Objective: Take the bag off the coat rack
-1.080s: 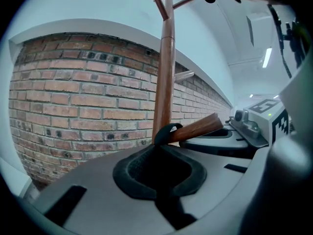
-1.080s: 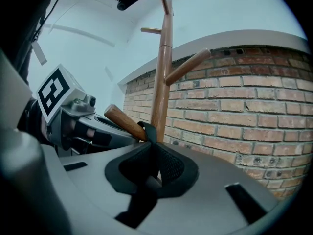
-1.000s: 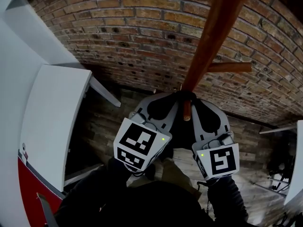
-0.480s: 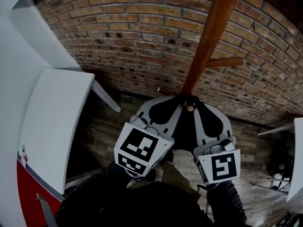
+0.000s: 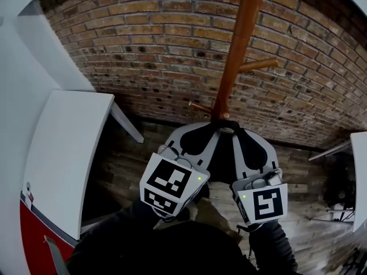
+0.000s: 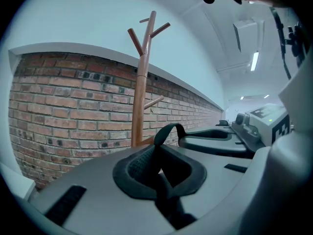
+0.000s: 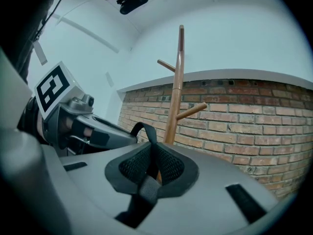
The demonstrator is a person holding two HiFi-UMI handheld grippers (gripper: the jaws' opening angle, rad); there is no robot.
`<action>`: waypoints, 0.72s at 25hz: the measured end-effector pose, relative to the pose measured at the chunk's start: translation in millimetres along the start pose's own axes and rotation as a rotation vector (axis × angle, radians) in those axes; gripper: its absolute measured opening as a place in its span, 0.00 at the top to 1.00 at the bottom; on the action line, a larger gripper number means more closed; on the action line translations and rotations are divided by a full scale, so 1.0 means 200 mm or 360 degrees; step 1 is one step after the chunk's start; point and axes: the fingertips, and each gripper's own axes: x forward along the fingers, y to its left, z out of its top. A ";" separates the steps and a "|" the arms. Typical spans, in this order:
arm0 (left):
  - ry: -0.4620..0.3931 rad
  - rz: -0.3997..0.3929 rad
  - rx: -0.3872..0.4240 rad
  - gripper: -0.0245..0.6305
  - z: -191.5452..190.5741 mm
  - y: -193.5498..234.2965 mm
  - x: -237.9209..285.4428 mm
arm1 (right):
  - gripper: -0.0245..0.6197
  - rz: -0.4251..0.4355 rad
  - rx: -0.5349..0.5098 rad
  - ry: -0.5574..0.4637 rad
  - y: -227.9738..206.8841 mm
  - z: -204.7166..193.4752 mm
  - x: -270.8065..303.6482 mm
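The bag strap (image 5: 225,123) has drawn back from the coat rack (image 5: 238,50). Both the left gripper (image 6: 157,166) and the right gripper (image 7: 149,169) pinch it; snagging a peg (image 5: 200,106) could topple the rack.

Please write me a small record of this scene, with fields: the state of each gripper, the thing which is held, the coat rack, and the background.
left gripper: shut on the strap
right gripper: shut on the same strap
strap: black, arches as a loop from one gripper to the other
coat rack: wooden pole with slanted pegs, upright, just beyond the loop
strap on a peg: cannot tell from these views
bag body: not clearly in view
background: brick wall behind the rack
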 end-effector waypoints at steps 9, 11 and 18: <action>0.0015 -0.0101 0.0012 0.91 -0.05 -0.19 -0.13 | 0.90 -0.0112 0.0056 0.0009 0.08 -0.02 -0.23; 0.0025 -0.0131 0.0019 0.91 -0.06 -0.24 -0.14 | 0.90 -0.0150 0.0069 0.0020 0.08 -0.02 -0.29; 0.0052 -0.0266 0.0055 0.91 -0.05 -0.47 -0.09 | 0.90 -0.0287 0.0101 0.0056 -0.02 -0.06 -0.50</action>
